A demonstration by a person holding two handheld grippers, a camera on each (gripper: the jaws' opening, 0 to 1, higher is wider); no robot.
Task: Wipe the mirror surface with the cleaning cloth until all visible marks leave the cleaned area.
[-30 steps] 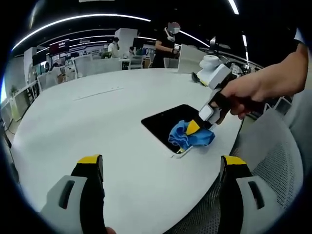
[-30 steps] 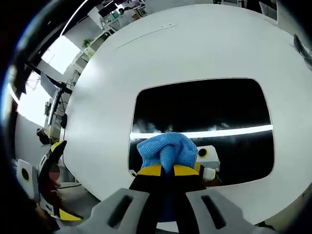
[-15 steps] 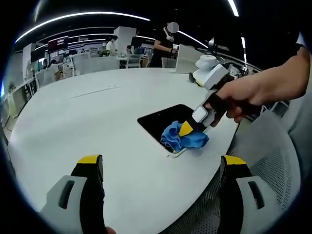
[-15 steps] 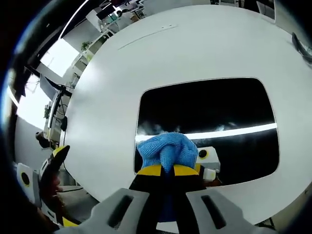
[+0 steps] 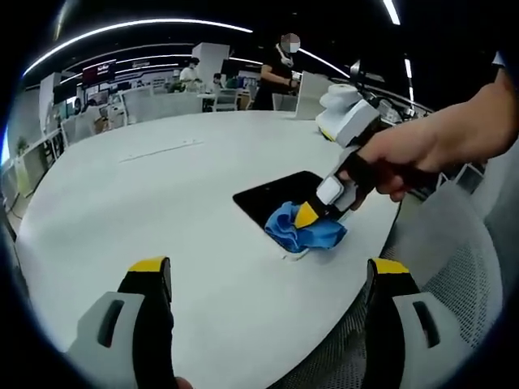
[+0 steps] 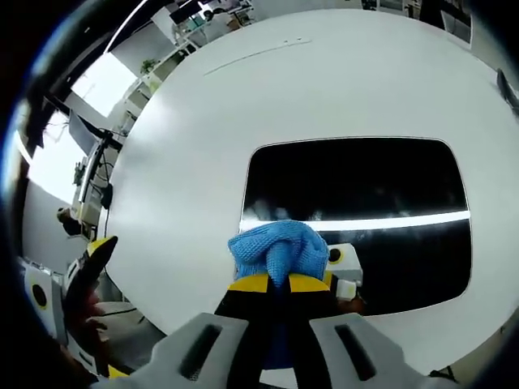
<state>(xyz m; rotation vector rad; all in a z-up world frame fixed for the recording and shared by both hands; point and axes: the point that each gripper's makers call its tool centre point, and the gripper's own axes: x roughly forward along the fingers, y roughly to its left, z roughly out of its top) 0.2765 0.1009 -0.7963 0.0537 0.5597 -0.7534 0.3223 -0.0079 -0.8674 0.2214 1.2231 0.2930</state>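
A dark rectangular mirror (image 6: 365, 203) lies flat on the white round table (image 6: 211, 121). My right gripper (image 6: 276, 282) is shut on a bunched blue cleaning cloth (image 6: 278, 250) pressed at the mirror's near left edge. In the left gripper view the mirror (image 5: 280, 194) lies near the table's right rim, and the right gripper (image 5: 306, 215), held by a hand, pushes the blue cloth (image 5: 300, 228) onto its near corner. My left gripper (image 5: 268, 271) hangs open above the table's near side, with nothing between its fingers.
A mesh chair (image 5: 446, 267) stands at the table's right rim. A white device (image 5: 340, 101) rests at the far edge. People (image 5: 276, 69) and desks fill the room behind. The left gripper (image 6: 85, 271) shows beyond the table's lower left edge in the right gripper view.
The right gripper has slid the cloth towards the mirror's left edge, so more mirror shows to its right. The left gripper stays open and nearly still.
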